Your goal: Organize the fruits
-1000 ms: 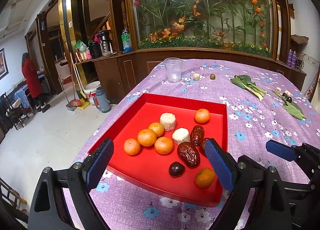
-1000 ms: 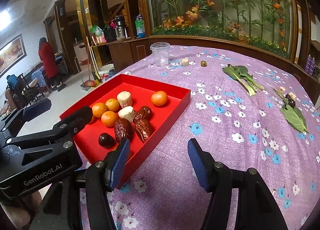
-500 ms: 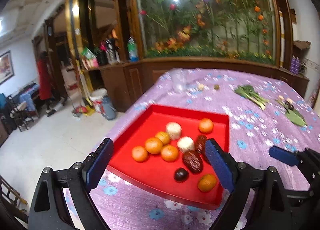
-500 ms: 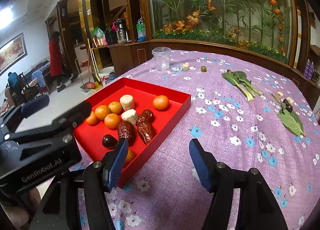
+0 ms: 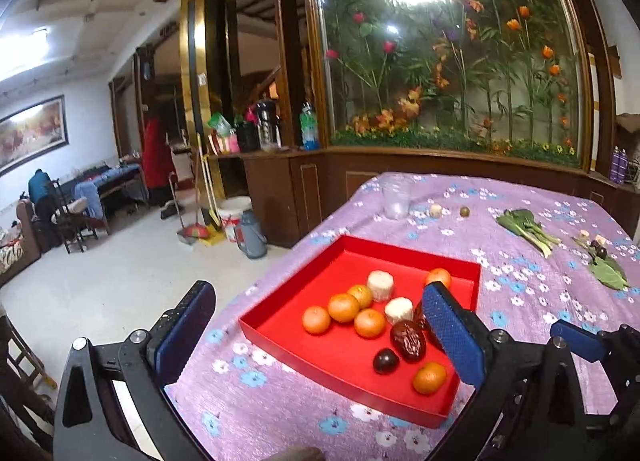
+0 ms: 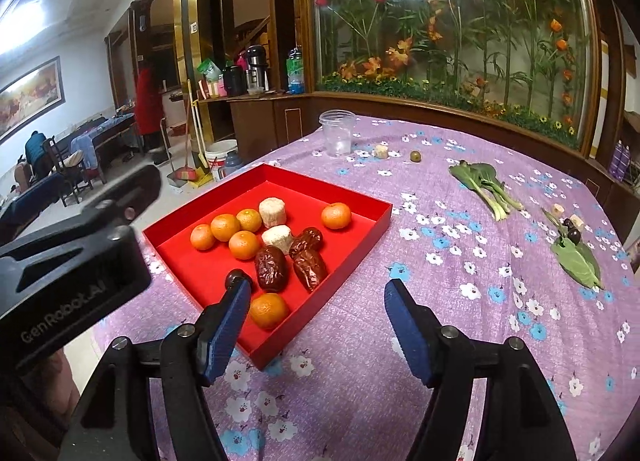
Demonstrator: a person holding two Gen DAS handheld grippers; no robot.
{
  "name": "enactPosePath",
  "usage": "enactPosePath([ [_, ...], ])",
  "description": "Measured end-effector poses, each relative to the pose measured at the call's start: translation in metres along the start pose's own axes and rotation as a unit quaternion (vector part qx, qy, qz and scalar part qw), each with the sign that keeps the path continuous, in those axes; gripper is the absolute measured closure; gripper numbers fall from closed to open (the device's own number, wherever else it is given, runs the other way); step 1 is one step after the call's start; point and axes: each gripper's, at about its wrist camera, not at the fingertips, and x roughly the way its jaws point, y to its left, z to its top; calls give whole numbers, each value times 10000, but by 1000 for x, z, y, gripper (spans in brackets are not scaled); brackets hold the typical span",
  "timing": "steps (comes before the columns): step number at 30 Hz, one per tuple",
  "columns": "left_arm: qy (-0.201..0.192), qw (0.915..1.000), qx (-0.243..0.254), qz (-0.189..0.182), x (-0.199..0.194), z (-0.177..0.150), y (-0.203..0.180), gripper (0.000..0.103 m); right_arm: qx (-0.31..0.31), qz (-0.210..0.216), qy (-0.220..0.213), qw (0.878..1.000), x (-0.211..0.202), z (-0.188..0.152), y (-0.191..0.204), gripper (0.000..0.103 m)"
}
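A red tray (image 6: 360, 245) (image 5: 280, 337) lies on the purple flowered tablecloth and holds several tangerines (image 6: 244, 244) (image 5: 343, 307), red dates (image 6: 271, 268) (image 5: 408, 340), two white cylinder pieces (image 6: 273, 212) (image 5: 380, 285) and a dark plum (image 5: 385, 361). My left gripper (image 5: 320, 325) hangs above the tray's near left corner, its jaws opening with nothing between them. My right gripper (image 6: 318, 319) hovers over the tray's near right edge, jaws also opening and empty. A tangerine (image 6: 269, 311) sits just beyond its left finger (image 6: 224, 337).
Farther back stand a clear plastic cup (image 6: 338, 133), a small white piece (image 6: 381, 151) and a small green fruit (image 6: 416, 156). Bok choy (image 6: 484, 185), a leaf (image 6: 576, 261) and dark cherries (image 6: 573, 233) lie at the right. A person in red stands far left.
Both grippers have risen and drawn back from the tray, and both pairs of jaws have spread wider. The left view has swung left. The fruit has stayed in place.
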Motion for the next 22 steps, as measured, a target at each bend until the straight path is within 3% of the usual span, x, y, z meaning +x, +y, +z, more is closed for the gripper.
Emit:
enactPosePath([
  [5,410,9988,-184,-217,12,-5,4,0,-59,23,18,10000,-1,-3,4,26],
  [22,840,9962,-140,-168,28,-14,1,0,-24,247,436,9987,24,-5,9,23],
])
